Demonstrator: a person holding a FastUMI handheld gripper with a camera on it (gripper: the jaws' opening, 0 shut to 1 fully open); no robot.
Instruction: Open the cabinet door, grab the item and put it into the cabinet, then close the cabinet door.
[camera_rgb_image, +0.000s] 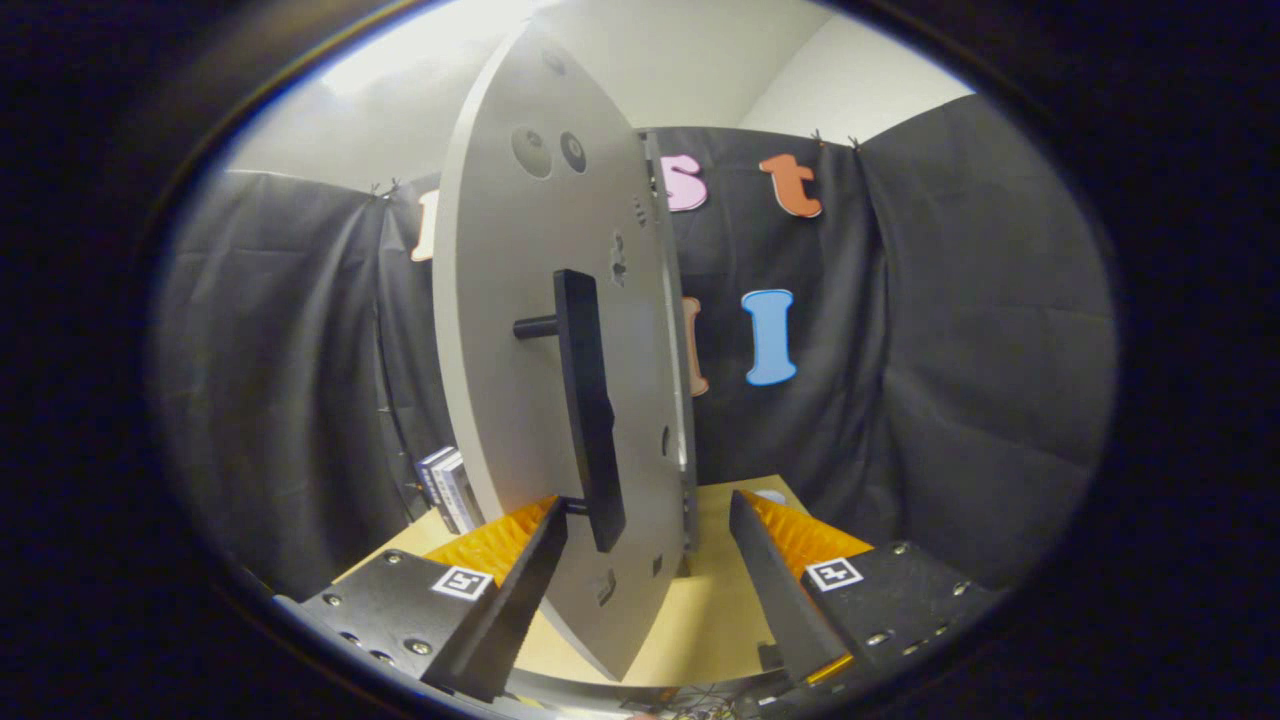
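**Door handle sitting between spread fingers, not yet clamped**

The cabinet door (520, 330) is standing swung out edge-on, its black handle (590, 410) running down just ahead of the hand-held gripper (650, 540). The handle's lower end is lying near the left finger, well apart from the right one. The fingers are gaping wide, holding nothing. A one-sided push risks slipping off the handle or swinging the door over the bench (715, 600). Whether the boxes (447, 488) behind the door are the item, I cannot tell.
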